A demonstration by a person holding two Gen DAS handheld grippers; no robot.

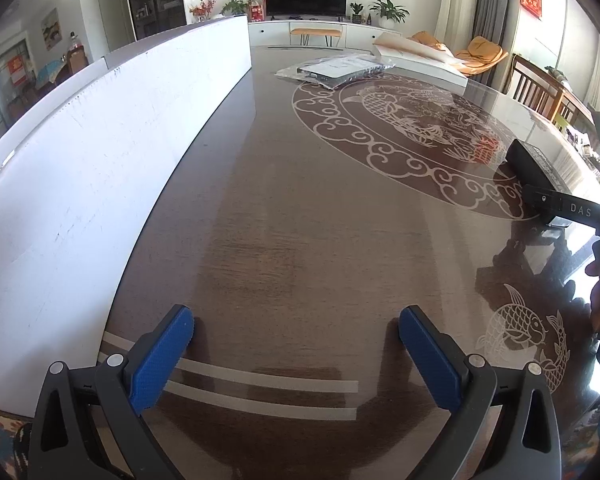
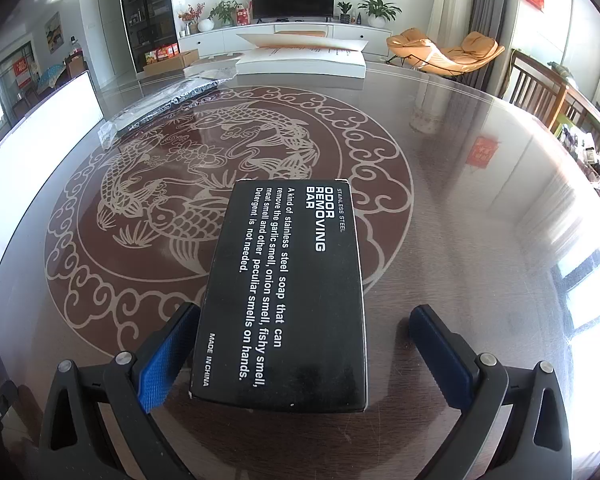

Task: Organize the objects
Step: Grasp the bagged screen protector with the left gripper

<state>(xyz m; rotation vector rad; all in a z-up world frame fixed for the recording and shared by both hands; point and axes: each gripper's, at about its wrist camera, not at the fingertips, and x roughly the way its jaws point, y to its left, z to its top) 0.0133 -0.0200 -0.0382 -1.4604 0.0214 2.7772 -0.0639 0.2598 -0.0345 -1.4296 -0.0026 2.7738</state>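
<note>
A black box (image 2: 284,292) printed "Odor Removing Bar" lies flat on the glass-topped table (image 2: 480,240), lengthwise between the fingers of my right gripper (image 2: 304,356). The jaws are open: the left pad (image 2: 164,360) sits at the box's left side, the right pad (image 2: 440,348) stands apart from it. The same box also shows in the left wrist view (image 1: 540,176) at the far right, with the right gripper's finger beside it. My left gripper (image 1: 296,356) is open and empty over the table's near edge.
A long white box (image 1: 100,168) lies along the table's left side. A plastic-wrapped flat package (image 1: 336,68) and an open white box (image 2: 300,56) sit at the far end. Wooden chairs (image 2: 540,88) stand to the right.
</note>
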